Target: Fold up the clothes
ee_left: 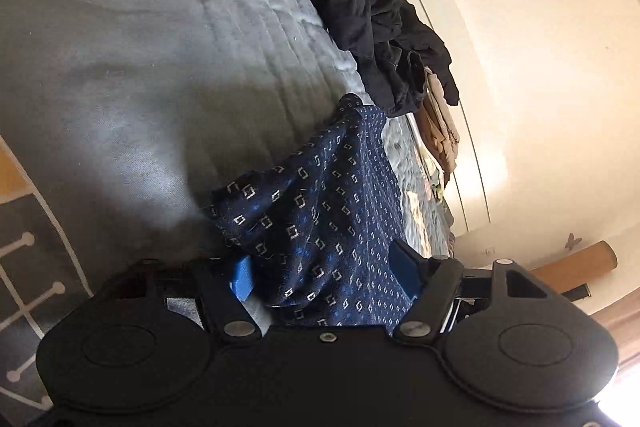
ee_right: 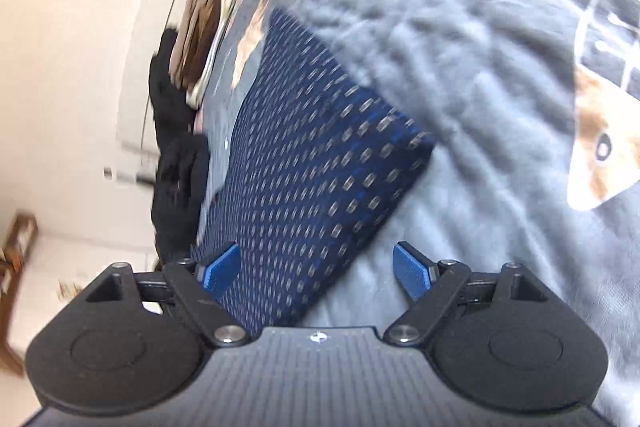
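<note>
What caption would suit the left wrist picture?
Open left tongs straddle a bunched navy patterned cloth on a grey blanket, dark clothes piled behind.

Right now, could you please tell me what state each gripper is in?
Left gripper: open, with the blue patterned cloth bunched between its fingers.
Right gripper: open, holding nothing, over the same cloth.

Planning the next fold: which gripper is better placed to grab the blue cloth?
Left. The left gripper has the blue cloth bunched between its open fingers; the right gripper only overlaps its edge.
</note>
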`<state>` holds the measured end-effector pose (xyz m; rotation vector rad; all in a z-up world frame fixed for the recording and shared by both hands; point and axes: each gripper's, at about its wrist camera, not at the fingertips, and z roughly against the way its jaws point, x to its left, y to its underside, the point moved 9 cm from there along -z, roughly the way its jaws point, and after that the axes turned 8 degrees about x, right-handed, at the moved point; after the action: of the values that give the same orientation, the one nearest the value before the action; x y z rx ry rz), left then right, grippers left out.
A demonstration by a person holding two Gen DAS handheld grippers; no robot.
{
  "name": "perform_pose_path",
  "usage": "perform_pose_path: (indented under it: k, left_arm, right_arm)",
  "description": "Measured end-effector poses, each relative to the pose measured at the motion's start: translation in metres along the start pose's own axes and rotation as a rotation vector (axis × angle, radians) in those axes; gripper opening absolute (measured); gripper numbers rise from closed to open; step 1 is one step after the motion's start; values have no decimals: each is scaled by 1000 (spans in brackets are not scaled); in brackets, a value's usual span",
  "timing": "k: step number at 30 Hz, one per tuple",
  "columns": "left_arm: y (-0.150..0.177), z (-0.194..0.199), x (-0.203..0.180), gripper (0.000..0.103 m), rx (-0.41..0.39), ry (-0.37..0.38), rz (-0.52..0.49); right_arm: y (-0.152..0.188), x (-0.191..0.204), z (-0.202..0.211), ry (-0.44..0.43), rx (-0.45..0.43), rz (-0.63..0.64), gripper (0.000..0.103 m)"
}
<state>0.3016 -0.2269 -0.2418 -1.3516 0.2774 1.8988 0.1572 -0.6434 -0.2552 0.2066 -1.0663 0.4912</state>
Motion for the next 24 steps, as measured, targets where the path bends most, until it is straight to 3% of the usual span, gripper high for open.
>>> perform_pose_path:
  k: [5, 11, 13, 15, 16, 18, 20, 24]
  left_arm:
    - [2, 2, 1, 64, -8, -4, -9]
    - [2, -5, -3, 63, -18, -24, -23]
    - [1, -8, -4, 58, -15, -26, -20]
    - [1, -14, -2, 32, 5, -29, -2]
    - [0, -18, 1, 27, 21, -31, 15]
    - [-1, -22, 4, 15, 36, -23, 39]
    - [0, -22, 2, 13, 36, -30, 25]
    - [3, -14, 0, 10, 22, -56, 22]
  right_arm:
    - [-11, -3, -1, 3, -114, 48, 83]
    - [-30, 1, -13, -4, -169, 84, 86]
    - [-33, 3, -14, -14, -178, 95, 86]
    - [-35, 6, -13, -21, -184, 107, 85]
    - [-35, 7, -12, -24, -187, 113, 82]
    - [-36, 9, -12, -22, -191, 123, 67]
    - [-37, 10, -11, -7, -191, 130, 12]
    - [-37, 12, -4, -21, -194, 101, 11]
